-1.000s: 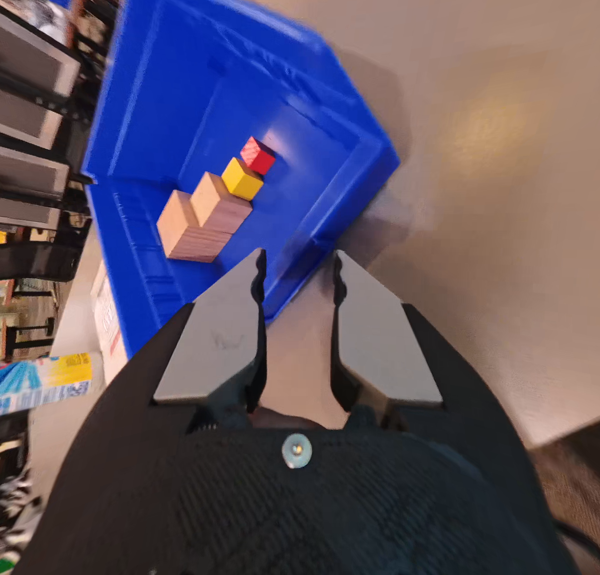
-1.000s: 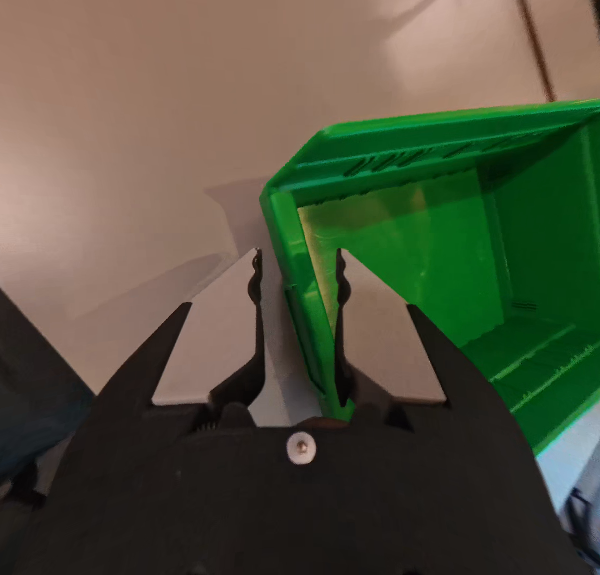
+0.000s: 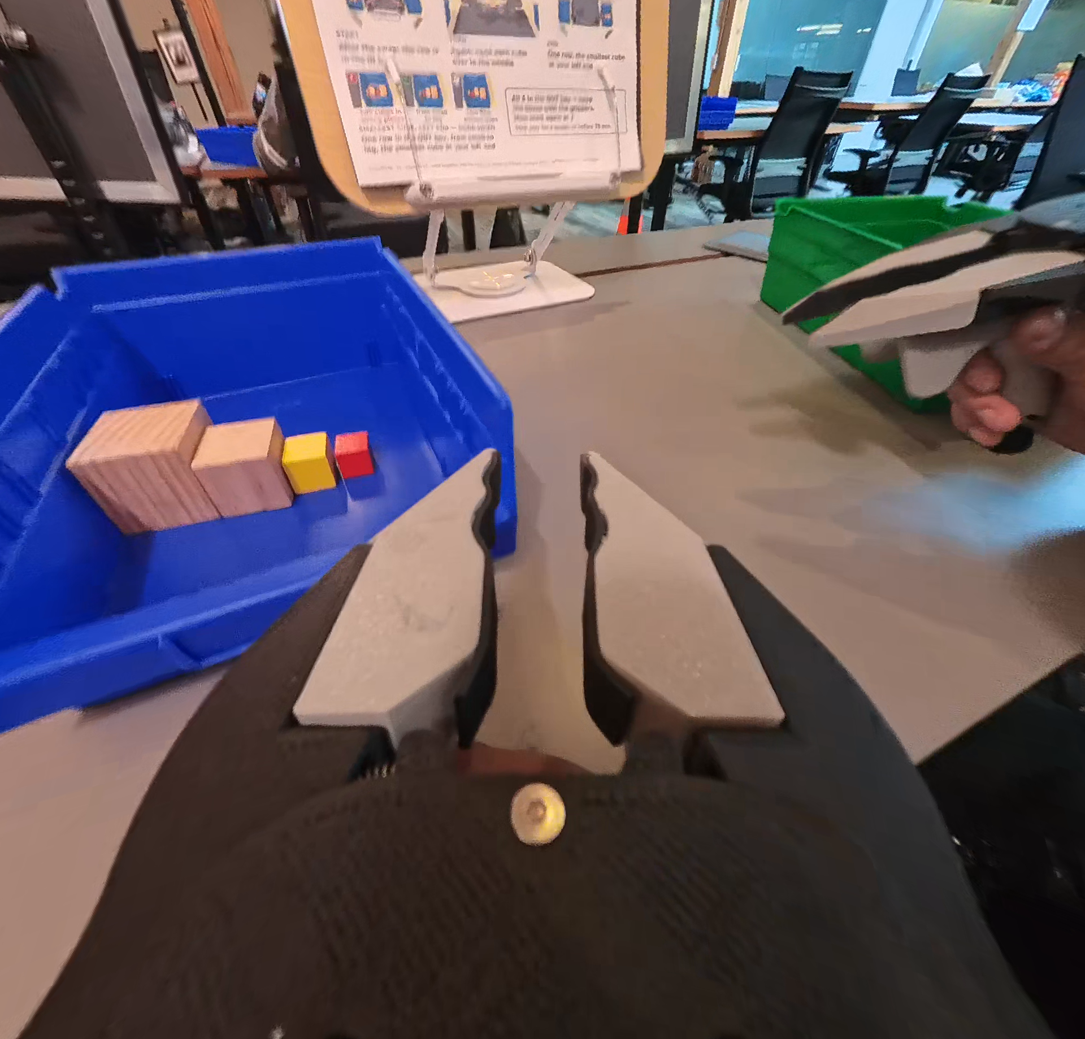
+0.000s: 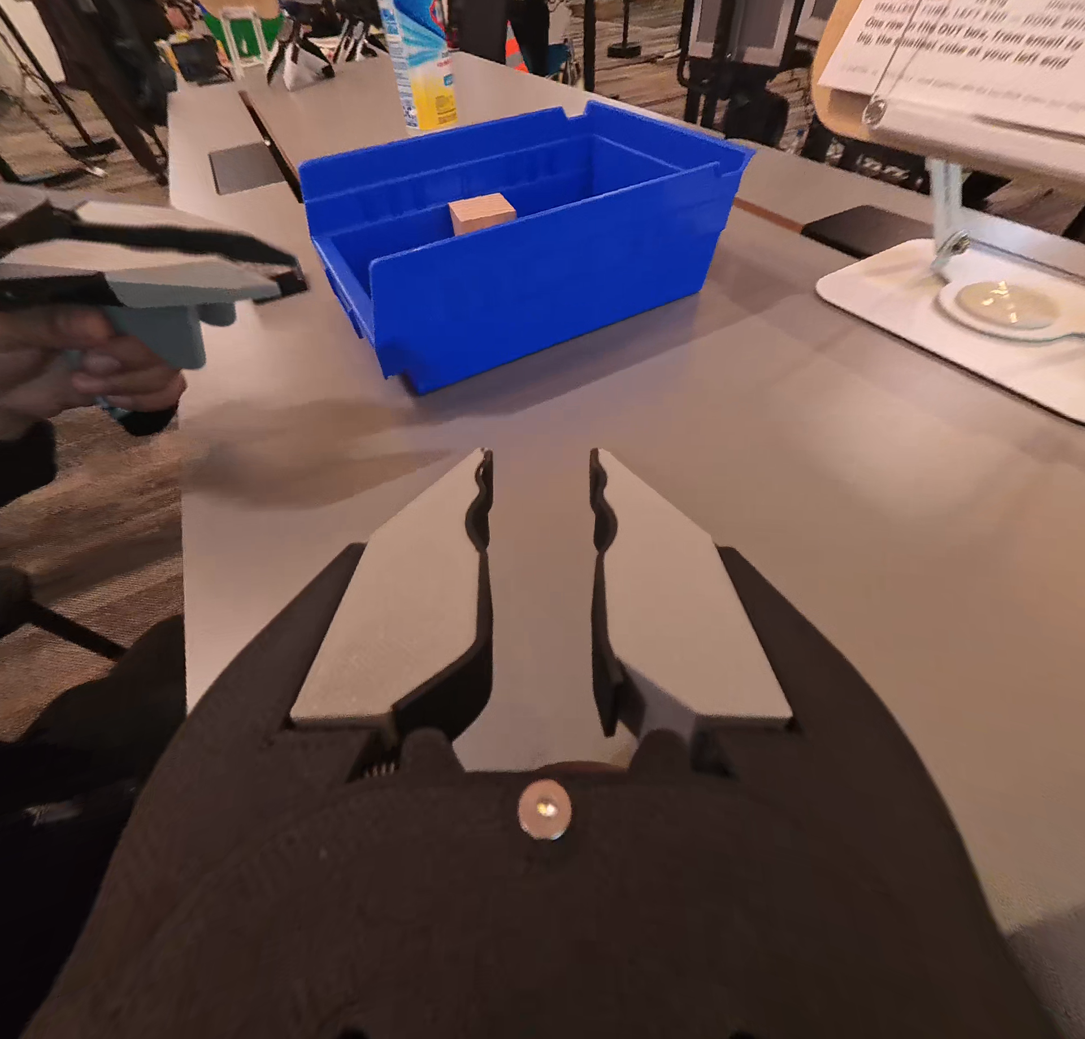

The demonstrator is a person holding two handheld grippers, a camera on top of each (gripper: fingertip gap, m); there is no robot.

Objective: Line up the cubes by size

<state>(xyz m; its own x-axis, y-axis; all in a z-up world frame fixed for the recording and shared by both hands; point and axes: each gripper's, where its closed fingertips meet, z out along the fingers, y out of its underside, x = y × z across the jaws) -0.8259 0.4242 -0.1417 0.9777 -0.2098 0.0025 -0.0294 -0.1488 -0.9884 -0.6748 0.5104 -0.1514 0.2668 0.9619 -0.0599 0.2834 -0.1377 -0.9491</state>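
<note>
In the left wrist view, a blue bin (image 3: 458,365) holds a row of cubes touching side by side: a large wooden cube (image 3: 138,462), a smaller wooden cube (image 3: 241,465), a yellow cube (image 3: 307,462) and a red cube (image 3: 354,453), biggest at the left. My left gripper (image 3: 539,465) is open and empty over the table, just right of the bin. My right gripper (image 4: 540,462) is open and empty above bare table, short of the blue bin (image 4: 528,283), where only one wooden cube (image 4: 481,215) shows above the wall.
A green bin (image 3: 822,248) stands at the right, behind the other gripper (image 3: 916,300). A paper sheet on a white stand (image 3: 499,289) is at the table's back. A spray bottle (image 4: 417,42) stands behind the blue bin. The table edge runs near right.
Both grippers have pulled back and levelled out from looking down at the bins. The left has left the blue bin's corner; the right has left the green bin's wall. The cubes have not moved.
</note>
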